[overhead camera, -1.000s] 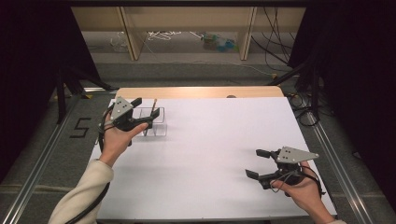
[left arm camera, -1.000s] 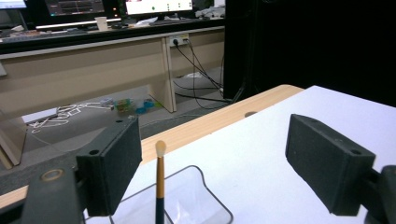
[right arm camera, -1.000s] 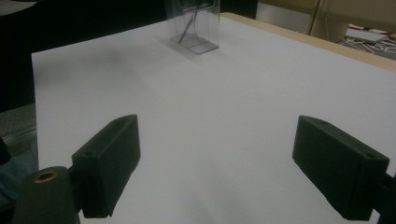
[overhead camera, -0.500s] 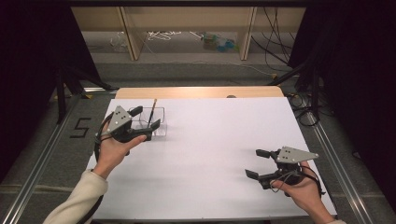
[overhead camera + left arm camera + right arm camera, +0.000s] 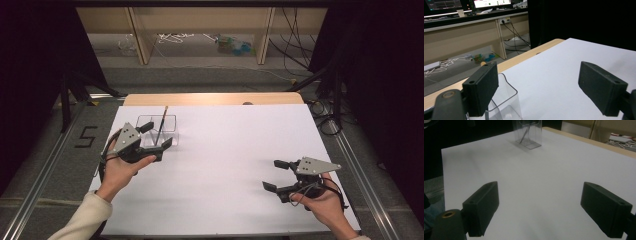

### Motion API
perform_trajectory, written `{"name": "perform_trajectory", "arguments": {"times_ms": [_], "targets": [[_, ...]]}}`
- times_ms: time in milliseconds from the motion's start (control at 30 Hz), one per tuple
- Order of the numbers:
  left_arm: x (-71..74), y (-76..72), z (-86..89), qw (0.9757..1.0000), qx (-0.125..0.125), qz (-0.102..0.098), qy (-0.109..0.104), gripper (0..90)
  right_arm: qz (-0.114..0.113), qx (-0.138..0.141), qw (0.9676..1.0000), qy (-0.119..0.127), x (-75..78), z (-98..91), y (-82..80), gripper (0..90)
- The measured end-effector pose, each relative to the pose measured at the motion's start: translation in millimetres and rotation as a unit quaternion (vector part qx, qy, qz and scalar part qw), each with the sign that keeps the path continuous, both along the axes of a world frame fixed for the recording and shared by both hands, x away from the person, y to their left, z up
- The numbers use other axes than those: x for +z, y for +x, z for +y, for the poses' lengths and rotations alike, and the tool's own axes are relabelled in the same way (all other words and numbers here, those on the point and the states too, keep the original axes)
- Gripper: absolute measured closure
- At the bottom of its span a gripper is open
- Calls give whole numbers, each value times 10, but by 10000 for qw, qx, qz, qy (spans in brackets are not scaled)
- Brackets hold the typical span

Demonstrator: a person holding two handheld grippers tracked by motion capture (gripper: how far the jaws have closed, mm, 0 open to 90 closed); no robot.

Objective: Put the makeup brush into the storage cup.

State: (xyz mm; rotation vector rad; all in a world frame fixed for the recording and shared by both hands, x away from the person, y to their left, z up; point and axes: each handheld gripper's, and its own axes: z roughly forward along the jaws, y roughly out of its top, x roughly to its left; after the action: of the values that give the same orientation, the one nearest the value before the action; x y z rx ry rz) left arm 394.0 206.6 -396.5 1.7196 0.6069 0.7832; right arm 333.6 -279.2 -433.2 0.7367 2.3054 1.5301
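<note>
Clear rectangular plastic container (image 5: 159, 131) holding a thin upright stick (image 5: 161, 125). Left gripper (image 5: 157, 136), jaws wide apart and empty, just beside the container. Right gripper (image 5: 272, 175), equally open and empty, well apart from it.

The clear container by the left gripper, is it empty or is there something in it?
Not empty. The clear container stands upright on the white table with one thin stick leaning inside, its top poking above the rim.
</note>
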Motion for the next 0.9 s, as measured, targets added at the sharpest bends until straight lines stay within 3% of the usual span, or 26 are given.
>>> {"name": "perform_trajectory", "arguments": {"times_ms": [900], "targets": [[-72,-313,28,9999,-123,2,14,159,10,18,10000,5,4,0,-6,159]]}}
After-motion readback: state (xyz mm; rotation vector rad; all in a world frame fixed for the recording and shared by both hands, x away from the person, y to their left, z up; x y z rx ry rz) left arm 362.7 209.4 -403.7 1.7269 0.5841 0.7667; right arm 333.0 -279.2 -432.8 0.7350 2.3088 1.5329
